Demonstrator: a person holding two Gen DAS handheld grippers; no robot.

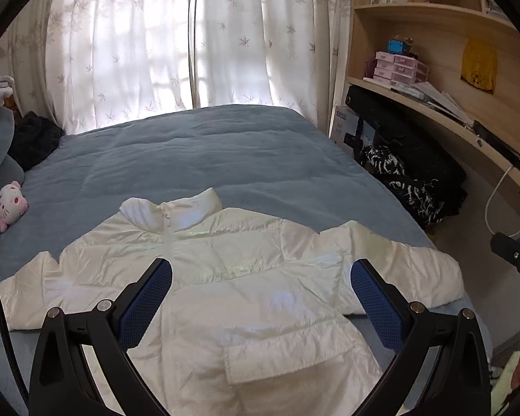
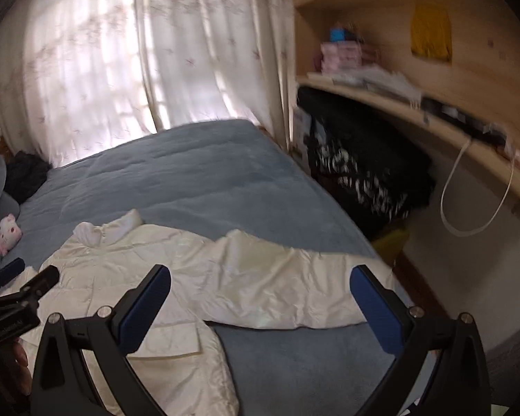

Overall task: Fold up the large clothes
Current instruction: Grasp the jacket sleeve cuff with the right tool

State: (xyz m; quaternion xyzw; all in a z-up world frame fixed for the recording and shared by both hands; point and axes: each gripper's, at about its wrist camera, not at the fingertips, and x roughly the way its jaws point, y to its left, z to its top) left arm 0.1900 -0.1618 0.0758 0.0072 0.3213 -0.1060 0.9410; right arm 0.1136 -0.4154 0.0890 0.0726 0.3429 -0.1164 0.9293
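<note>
Puffy white jacket (image 1: 239,277) looks light, soft, slippery; grip its sleeve (image 2: 294,287) at lower right. Left gripper (image 1: 260,291) and right gripper (image 2: 260,294) both wide, empty.

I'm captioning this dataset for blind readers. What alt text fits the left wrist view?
A white puffer jacket lies spread flat, sleeves out, on a blue bedspread, seen between the open fingers of the left tool. A pink-and-white plush toy sits at the bed's left edge; curtains and wooden shelves stand behind.
</note>
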